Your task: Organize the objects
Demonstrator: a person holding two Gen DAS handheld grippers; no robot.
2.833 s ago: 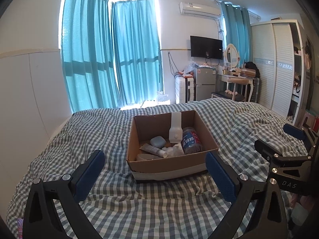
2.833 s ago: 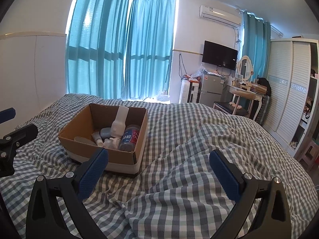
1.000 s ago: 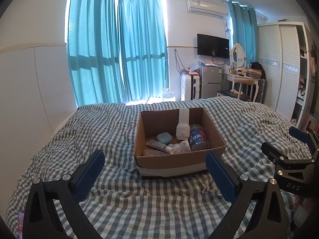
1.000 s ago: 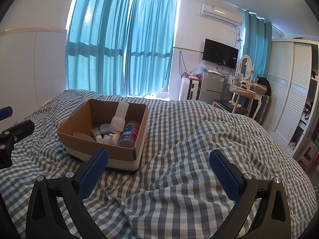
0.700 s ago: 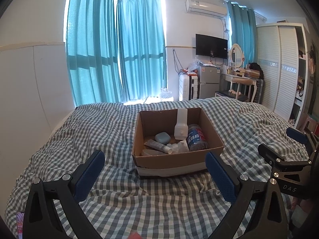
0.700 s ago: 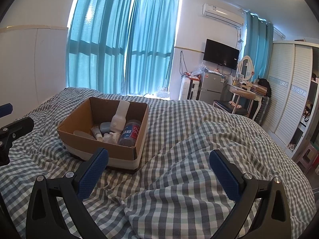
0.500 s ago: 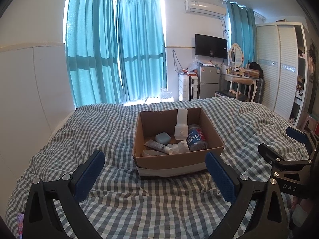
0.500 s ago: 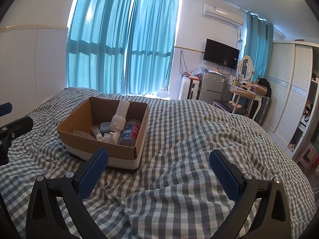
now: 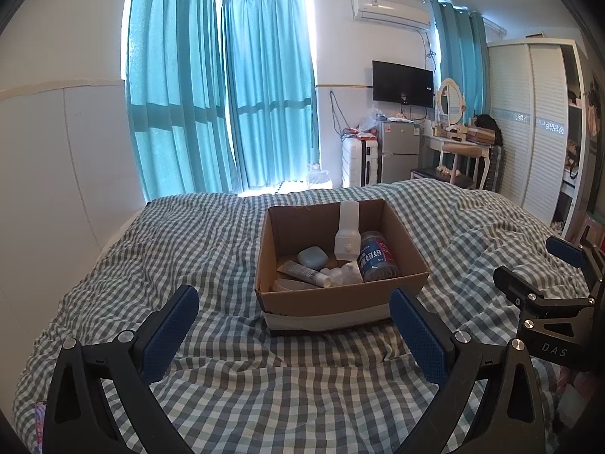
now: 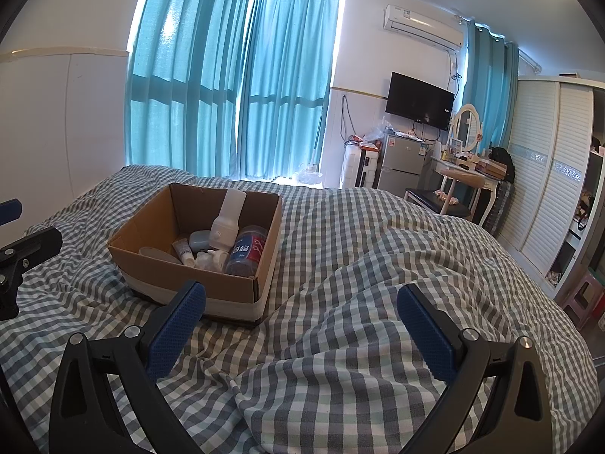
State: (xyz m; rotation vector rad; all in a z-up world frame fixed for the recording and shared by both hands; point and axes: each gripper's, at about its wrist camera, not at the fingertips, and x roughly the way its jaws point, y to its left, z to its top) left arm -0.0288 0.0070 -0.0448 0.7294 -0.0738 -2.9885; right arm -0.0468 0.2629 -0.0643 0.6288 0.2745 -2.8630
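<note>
Left wrist view: your left gripper was spread wide, empty, above rumpled checked bedding; square cardboard box just ahead w/ a white bottle and a blue-label jar.

Right wrist view: your right gripper was also spread, empty; box front-left, open quilt to the right.

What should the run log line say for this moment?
left hand-held gripper: open, empty | right hand-held gripper: open, empty | box: on bed, holds bottles, tube | nothing touched
</note>
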